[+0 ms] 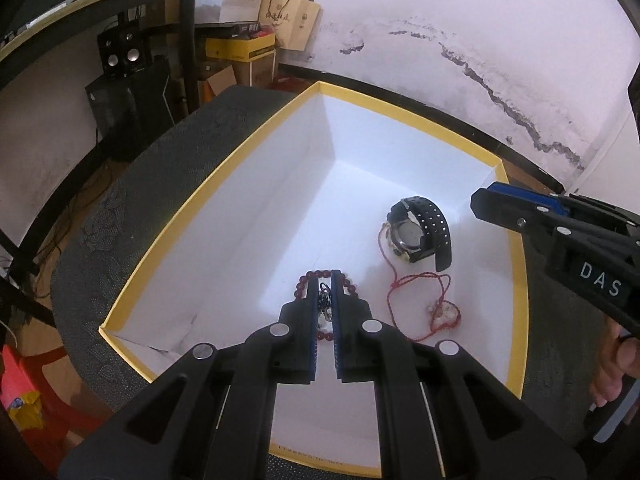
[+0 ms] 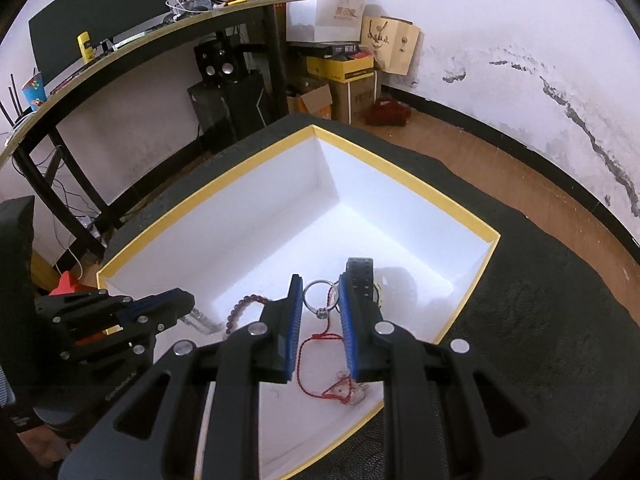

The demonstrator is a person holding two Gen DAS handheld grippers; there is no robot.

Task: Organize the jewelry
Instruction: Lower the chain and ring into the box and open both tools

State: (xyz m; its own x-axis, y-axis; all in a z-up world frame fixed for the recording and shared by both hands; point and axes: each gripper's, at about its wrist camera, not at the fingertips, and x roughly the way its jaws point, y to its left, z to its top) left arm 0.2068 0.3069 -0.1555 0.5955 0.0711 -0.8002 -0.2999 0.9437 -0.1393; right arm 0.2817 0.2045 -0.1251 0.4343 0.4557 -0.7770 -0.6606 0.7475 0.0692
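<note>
A white box with a yellow rim (image 1: 240,176) (image 2: 200,200) sits on a dark round table. In it lie a black watch (image 1: 420,232) (image 2: 360,276), a red cord necklace with a clear pendant (image 1: 424,300) (image 2: 320,344) and a dark red bead bracelet (image 1: 320,276) (image 2: 244,306). My left gripper (image 1: 325,292) is over the bracelet, nearly shut on a small dark chain piece (image 1: 324,300). My right gripper (image 2: 320,300) is open and holds nothing; a silver ring (image 2: 318,298) on the red cord lies between its fingers. The right gripper also shows in the left wrist view (image 1: 520,208).
A desk with a monitor (image 2: 100,20), speakers (image 2: 216,60), cardboard boxes (image 2: 352,76) and paper bags (image 2: 392,44) stand by the stained wall. The wooden floor (image 2: 500,168) surrounds the table. A red stool (image 1: 40,380) is at the lower left.
</note>
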